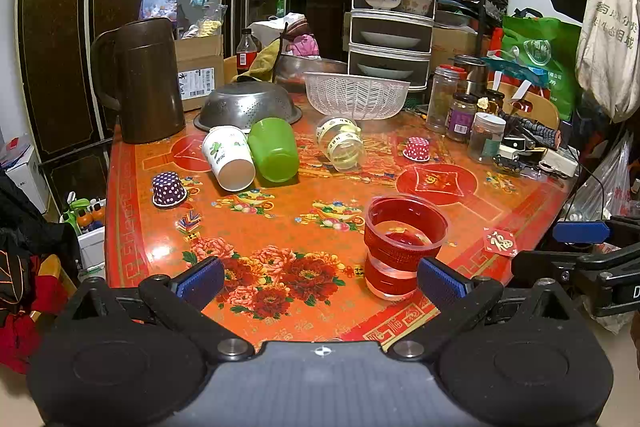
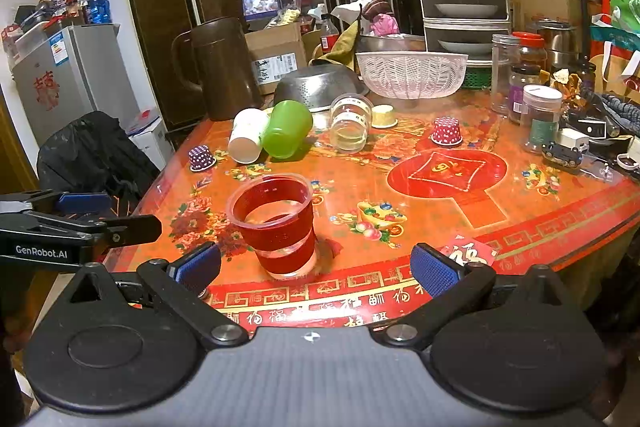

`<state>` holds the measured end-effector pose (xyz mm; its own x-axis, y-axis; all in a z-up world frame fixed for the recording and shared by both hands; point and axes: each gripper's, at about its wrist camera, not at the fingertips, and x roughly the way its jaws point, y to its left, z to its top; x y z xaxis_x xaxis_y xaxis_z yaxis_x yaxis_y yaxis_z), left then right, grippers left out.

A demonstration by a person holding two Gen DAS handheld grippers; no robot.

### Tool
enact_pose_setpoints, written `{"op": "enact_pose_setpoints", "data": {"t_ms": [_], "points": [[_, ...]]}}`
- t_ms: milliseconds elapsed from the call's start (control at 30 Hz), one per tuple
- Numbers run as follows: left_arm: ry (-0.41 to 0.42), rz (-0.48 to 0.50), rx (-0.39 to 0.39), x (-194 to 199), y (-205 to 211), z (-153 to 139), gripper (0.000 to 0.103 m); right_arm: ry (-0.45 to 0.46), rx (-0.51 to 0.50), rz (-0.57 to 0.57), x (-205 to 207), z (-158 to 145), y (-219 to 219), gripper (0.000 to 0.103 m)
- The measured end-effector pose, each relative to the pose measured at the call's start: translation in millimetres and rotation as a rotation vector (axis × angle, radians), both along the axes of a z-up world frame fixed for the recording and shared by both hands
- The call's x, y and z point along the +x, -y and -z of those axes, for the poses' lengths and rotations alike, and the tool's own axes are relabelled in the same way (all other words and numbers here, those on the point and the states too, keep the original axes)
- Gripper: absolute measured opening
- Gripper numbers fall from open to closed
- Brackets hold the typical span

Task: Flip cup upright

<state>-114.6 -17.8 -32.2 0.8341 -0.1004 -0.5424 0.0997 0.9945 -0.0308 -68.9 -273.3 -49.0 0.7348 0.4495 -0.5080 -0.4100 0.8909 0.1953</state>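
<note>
A clear plastic cup [image 1: 402, 247] stands upright near the table's front edge, also in the right wrist view [image 2: 276, 223]. Farther back, a white paper cup [image 1: 228, 159] [image 2: 246, 135], a green cup [image 1: 274, 149] [image 2: 287, 134] and a clear jar-like cup [image 1: 342, 143] [image 2: 350, 123] lie on their sides. My left gripper [image 1: 320, 281] is open and empty, just left of the clear cup. My right gripper [image 2: 316, 269] is open and empty, with the clear cup just beyond its left finger. Each gripper shows at the edge of the other's view.
Small polka-dot paper cups [image 1: 169, 189] [image 1: 417, 149] stand upside down. A brown jug [image 1: 140, 79], a steel colander [image 1: 248, 105], a white basket [image 1: 356, 95] and jars [image 1: 460, 115] crowd the back of the red patterned table [image 1: 280, 227]. A red paper slip [image 1: 500, 242] lies near the front edge.
</note>
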Motion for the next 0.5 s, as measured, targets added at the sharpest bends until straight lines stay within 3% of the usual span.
{"op": "enact_pose_setpoints", "data": {"t_ms": [500], "points": [[0.040,-0.028,0.030,-3.1,1.9,-0.7,0.103,0.026,0.006,-0.010,-0.4,1.5,-0.8,0.102]]}}
